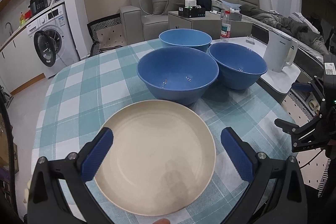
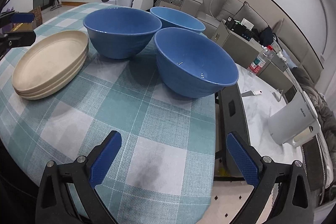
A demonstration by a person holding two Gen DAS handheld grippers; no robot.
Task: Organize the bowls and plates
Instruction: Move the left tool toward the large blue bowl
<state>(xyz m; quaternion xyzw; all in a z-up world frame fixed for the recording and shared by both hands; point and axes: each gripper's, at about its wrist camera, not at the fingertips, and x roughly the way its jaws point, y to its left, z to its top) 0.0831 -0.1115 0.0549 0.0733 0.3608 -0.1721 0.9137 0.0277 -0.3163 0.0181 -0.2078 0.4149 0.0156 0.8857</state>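
Note:
A stack of three cream plates lies on the checked tablecloth. My left gripper is open above it, its blue fingers either side of the stack, not touching. Three blue bowls stand apart beyond the plates: a large one, a second dark one and a lighter one. My right gripper is open and empty over the cloth, in front of the second bowl.
A white kettle and a water bottle stand on the marble table to the right. The cloth's edge drops off at the right. A sofa and a washing machine are behind.

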